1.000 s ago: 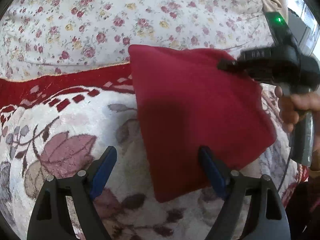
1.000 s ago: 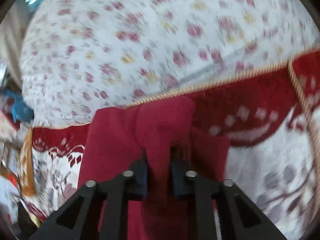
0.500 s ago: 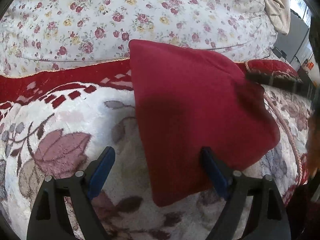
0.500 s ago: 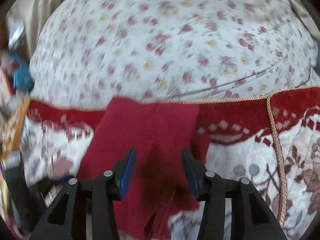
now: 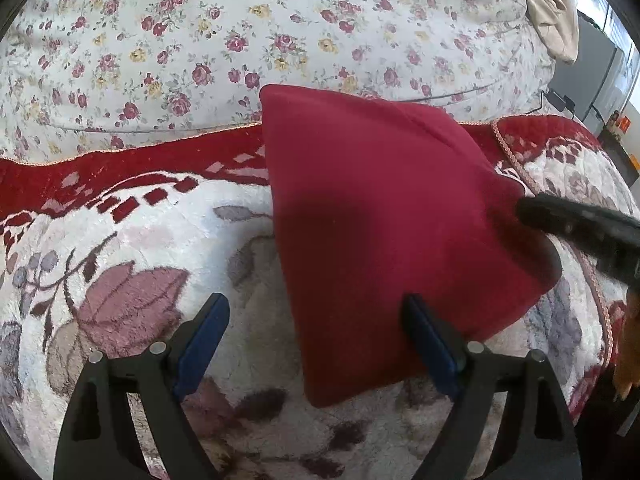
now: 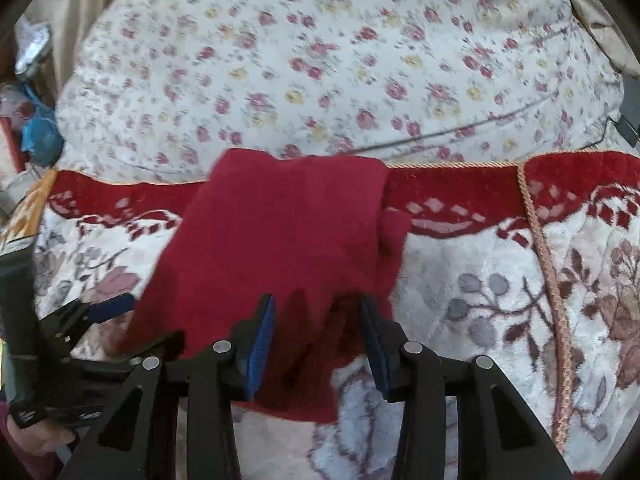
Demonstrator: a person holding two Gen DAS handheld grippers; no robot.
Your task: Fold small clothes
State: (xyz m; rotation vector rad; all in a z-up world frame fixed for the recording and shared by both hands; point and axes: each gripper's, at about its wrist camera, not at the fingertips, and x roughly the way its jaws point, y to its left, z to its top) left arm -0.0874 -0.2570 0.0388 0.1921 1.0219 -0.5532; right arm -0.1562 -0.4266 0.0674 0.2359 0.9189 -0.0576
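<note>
One garment: red cloth [image 5: 384, 216], folded, laid on the blanket [image 5: 132, 264].
Handling: judged soft, light, limp.
Hold: best taken at a corner.
Jaws: both grippers, left gripper [image 5: 316, 334] and right gripper [image 6: 318, 344], spread wide, nothing held.

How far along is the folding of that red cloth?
The red garment already lies doubled over on the patterned blanket. Nothing is in hand: the left gripper and right gripper are both open. Any further fold or tidying remains.
</note>
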